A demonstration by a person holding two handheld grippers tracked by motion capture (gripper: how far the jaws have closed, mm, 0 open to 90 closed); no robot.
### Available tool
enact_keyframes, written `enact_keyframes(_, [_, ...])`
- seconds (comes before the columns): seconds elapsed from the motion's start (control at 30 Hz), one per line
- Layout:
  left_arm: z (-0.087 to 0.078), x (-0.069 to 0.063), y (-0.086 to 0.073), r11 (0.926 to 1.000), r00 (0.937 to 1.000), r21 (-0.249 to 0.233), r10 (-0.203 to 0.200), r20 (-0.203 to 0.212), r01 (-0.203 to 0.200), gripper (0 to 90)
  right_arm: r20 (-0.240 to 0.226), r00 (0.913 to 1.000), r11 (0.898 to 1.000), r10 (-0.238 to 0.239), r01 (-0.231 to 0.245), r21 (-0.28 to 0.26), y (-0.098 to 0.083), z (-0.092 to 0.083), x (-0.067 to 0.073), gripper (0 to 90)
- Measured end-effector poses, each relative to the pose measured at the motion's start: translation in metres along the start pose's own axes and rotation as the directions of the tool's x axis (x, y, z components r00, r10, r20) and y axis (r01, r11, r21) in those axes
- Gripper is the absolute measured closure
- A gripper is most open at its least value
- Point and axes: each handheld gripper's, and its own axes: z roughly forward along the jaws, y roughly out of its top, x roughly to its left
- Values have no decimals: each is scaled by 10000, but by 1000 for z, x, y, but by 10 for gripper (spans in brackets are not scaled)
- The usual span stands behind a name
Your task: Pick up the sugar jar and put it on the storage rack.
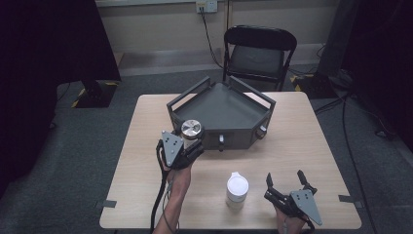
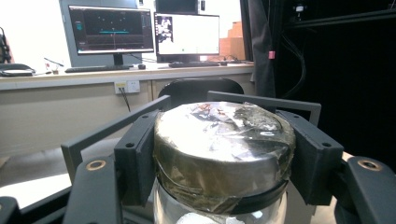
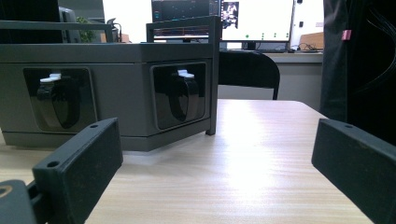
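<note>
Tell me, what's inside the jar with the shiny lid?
The jar has clear glass under its silver lid, and something pale shows at the bottom edge of the left gripper view. What it is stays unclear, because the left tool and lid cover most of it.

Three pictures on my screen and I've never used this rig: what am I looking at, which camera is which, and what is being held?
A person sits at a wooden table with a hand-held two-jaw gripper in each hand. The high view looks down from above the person. The other two pictures come from cameras riding on each gripper, looking along its black jaws. The left gripper is shut on a glass jar with a foil-covered metal lid, held up in front of a dark grey angular tray box. The right gripper is open with nothing between its jaws, near the table's front edge. A white lidded container stands between the hands.
</note>
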Motion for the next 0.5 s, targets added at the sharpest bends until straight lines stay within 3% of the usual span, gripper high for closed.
enact_keyframes(0.27, [20, -15, 8, 9997, 9982, 101, 209, -566, -204, 348, 5, 10000, 10000, 2, -2, 1, 0, 0, 0, 6])
enact_keyframes(0.5, [41, -18, 13, 9997, 9971, 115, 219, -735, -212, 348, -9, 10000, 10000, 7, -7, 5, 0, 0, 0, 6])
